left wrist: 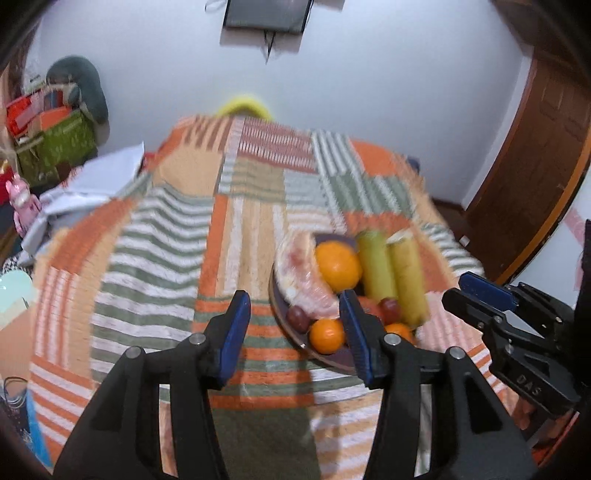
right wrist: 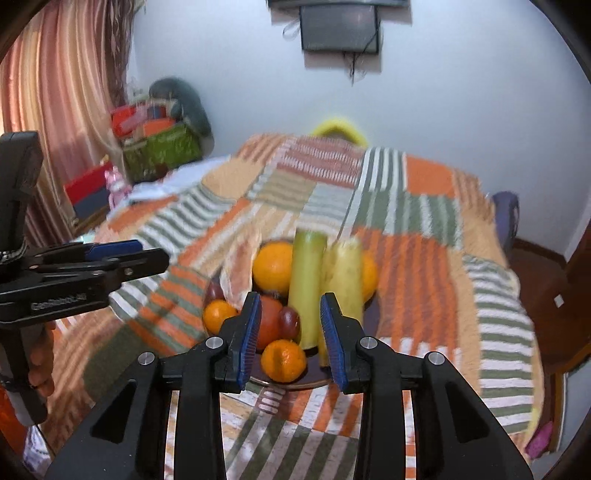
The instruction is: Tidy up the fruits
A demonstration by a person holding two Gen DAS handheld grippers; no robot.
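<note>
A dark plate (right wrist: 369,310) of fruit sits on a patchwork tablecloth (right wrist: 424,258). It holds a large orange (right wrist: 273,267), two green-yellow bananas (right wrist: 308,284), small mandarins (right wrist: 283,360), dark plums (right wrist: 289,322), a red fruit (right wrist: 269,323) and a wrapped pale pomelo piece (left wrist: 299,273). My right gripper (right wrist: 290,332) is open and empty, just above the plate's near edge. My left gripper (left wrist: 295,328) is open and empty, to the left of the plate (left wrist: 280,314); it also shows in the right wrist view (right wrist: 129,254). The right gripper also shows in the left wrist view (left wrist: 480,291).
The cloth-covered table (left wrist: 166,240) stretches left of the plate. Boxes and bags (left wrist: 51,136) are piled at the back left by a curtain (right wrist: 55,110). A wooden door (left wrist: 535,166) stands at the right. A screen (right wrist: 340,27) hangs on the wall.
</note>
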